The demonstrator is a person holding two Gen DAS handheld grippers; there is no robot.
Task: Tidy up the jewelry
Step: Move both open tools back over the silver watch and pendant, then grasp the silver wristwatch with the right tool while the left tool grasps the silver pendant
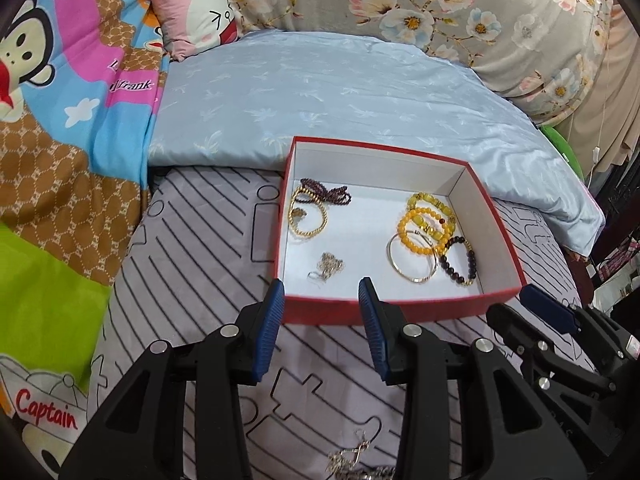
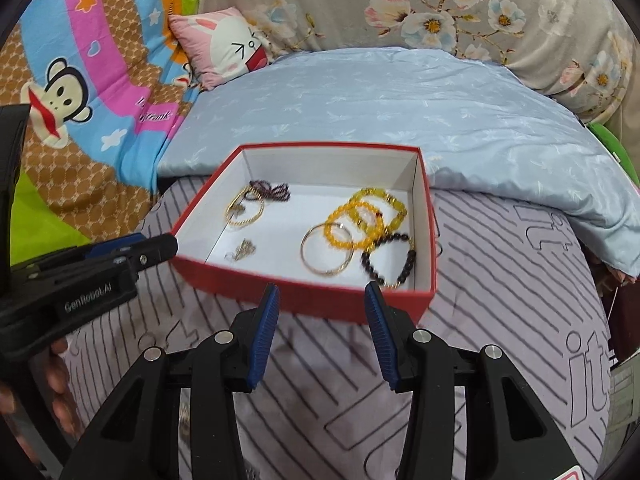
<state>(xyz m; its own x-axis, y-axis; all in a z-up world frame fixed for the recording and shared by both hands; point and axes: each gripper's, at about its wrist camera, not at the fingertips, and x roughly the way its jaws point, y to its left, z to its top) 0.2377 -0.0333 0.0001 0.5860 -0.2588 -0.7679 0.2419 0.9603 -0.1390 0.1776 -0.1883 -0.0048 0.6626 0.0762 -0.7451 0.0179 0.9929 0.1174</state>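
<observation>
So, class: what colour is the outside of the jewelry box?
Red outside, white inside; the box shows best in the left wrist view.

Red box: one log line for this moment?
left gripper open | right gripper open | red box holds bracelets | silver jewelry outside

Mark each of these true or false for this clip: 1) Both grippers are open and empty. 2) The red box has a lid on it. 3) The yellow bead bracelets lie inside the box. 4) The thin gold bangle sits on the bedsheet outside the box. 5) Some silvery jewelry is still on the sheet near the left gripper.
1) True: the left gripper and right gripper both stand open with nothing between the pads.
2) False: the red box is open-topped, its white inside showing.
3) True: the yellow bead bracelets lie in the box's right half.
4) False: the gold bangle lies inside the box.
5) True: a silvery chain lies on the striped sheet.
</observation>
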